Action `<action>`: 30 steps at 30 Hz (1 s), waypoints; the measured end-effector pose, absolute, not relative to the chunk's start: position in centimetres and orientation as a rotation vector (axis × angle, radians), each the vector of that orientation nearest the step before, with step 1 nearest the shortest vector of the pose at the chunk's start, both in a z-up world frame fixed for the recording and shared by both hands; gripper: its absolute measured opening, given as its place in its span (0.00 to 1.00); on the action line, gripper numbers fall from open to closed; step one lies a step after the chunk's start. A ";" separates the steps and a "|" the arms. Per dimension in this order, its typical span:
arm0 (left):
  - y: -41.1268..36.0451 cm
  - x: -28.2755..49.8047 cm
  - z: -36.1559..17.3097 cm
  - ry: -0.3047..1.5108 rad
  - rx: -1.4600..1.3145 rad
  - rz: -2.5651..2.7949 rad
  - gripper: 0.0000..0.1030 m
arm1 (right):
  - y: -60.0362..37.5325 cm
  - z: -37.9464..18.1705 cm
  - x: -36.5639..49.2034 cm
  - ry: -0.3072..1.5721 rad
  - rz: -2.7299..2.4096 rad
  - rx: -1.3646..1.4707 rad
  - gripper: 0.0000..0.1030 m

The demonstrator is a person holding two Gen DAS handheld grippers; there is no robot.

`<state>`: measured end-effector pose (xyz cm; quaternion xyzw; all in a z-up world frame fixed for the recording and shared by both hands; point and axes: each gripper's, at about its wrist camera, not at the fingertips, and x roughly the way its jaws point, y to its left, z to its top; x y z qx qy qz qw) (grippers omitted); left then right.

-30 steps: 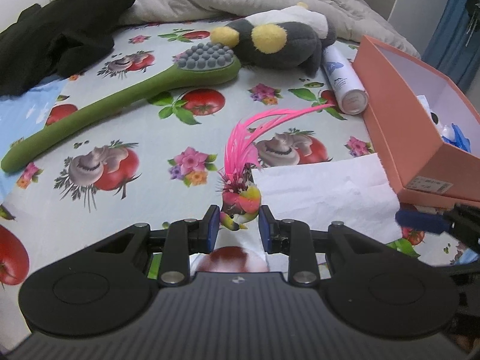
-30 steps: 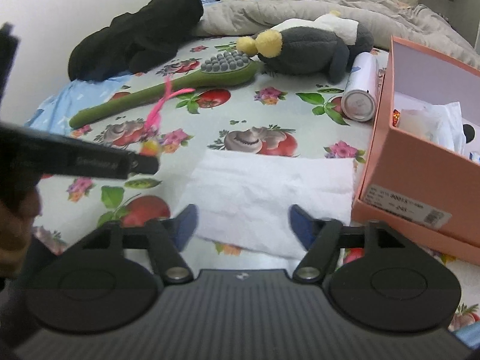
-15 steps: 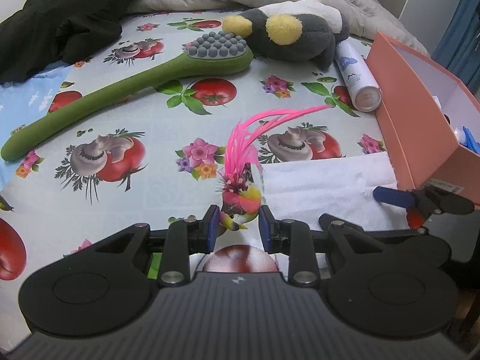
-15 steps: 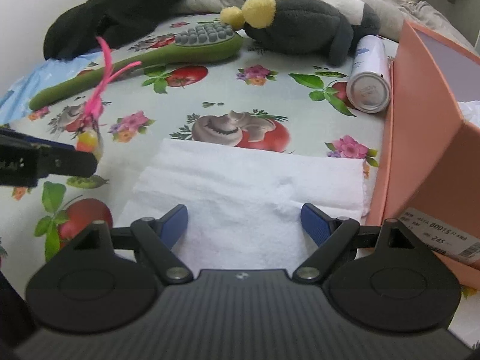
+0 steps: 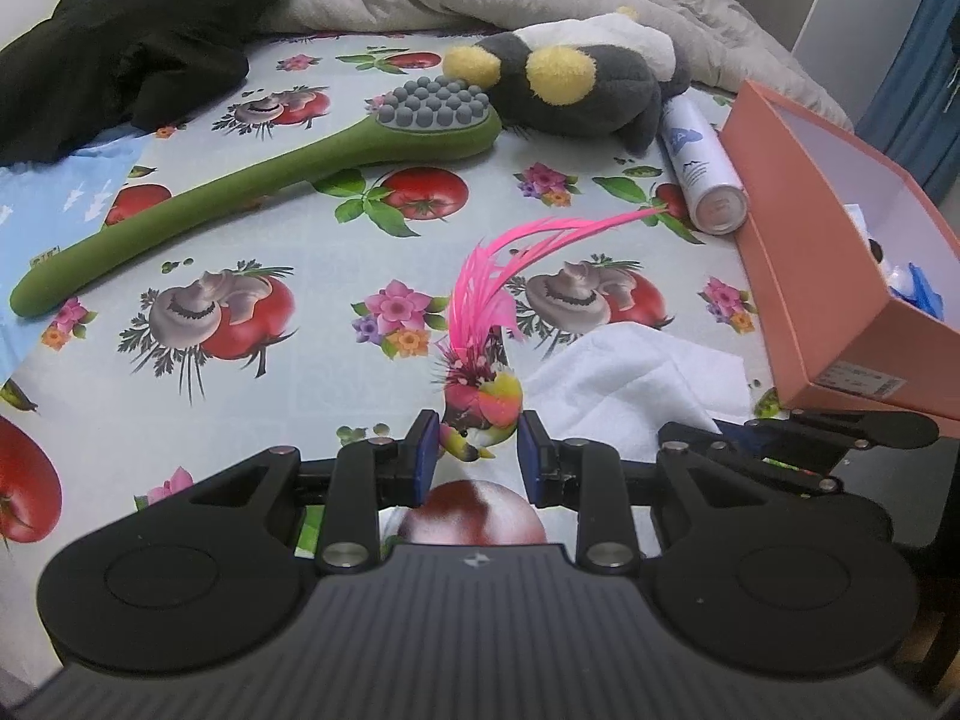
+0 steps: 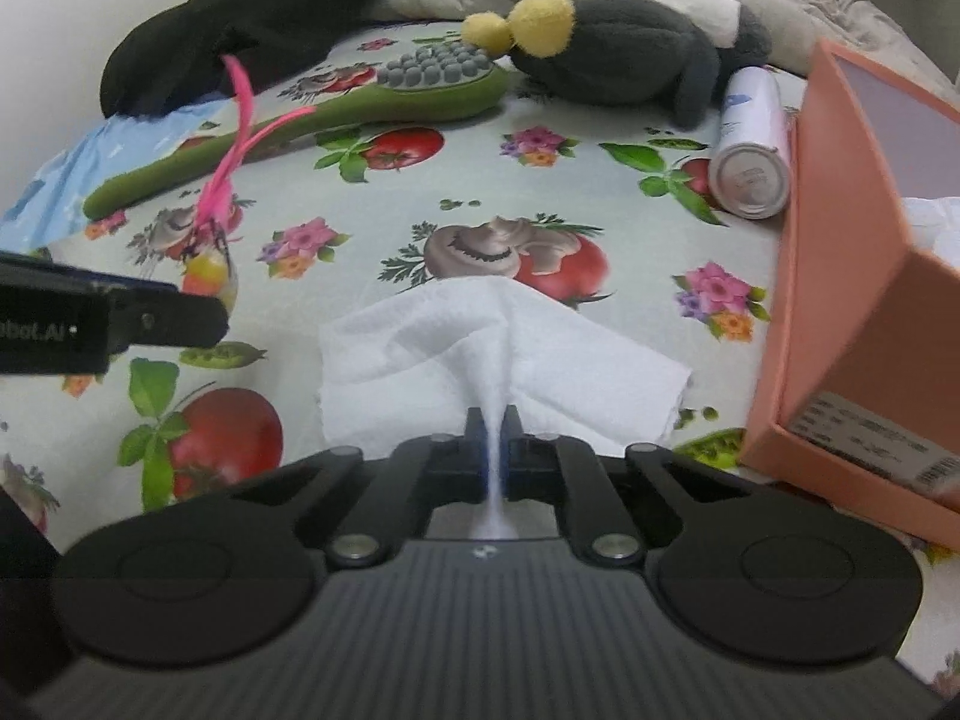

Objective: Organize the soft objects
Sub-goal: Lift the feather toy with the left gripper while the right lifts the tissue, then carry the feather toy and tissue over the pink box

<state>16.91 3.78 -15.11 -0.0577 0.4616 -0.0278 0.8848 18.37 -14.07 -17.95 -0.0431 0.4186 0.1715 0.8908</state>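
The jaws of the right gripper pinch a raised fold of the white soft towel, left of the pink cardboard box. The left gripper jaws hold the pink-feathered small toy above the floral-printed bed sheet.

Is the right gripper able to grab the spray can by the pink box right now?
Probably not yet. The right gripper is shut on the white towel, so it has no free grip. The path to the spray can looks open otherwise.
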 end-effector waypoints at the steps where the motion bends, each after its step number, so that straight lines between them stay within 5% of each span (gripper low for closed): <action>1: 3.7 16.7 -14.8 0.955 -0.118 -0.062 0.32 | -14.3 -17.5 18.1 0.860 0.350 -0.083 0.07; 30: -3.6 10.1 -2.6 0.753 -0.141 -0.239 0.32 | -23.2 -3.6 8.3 0.578 0.207 0.037 0.07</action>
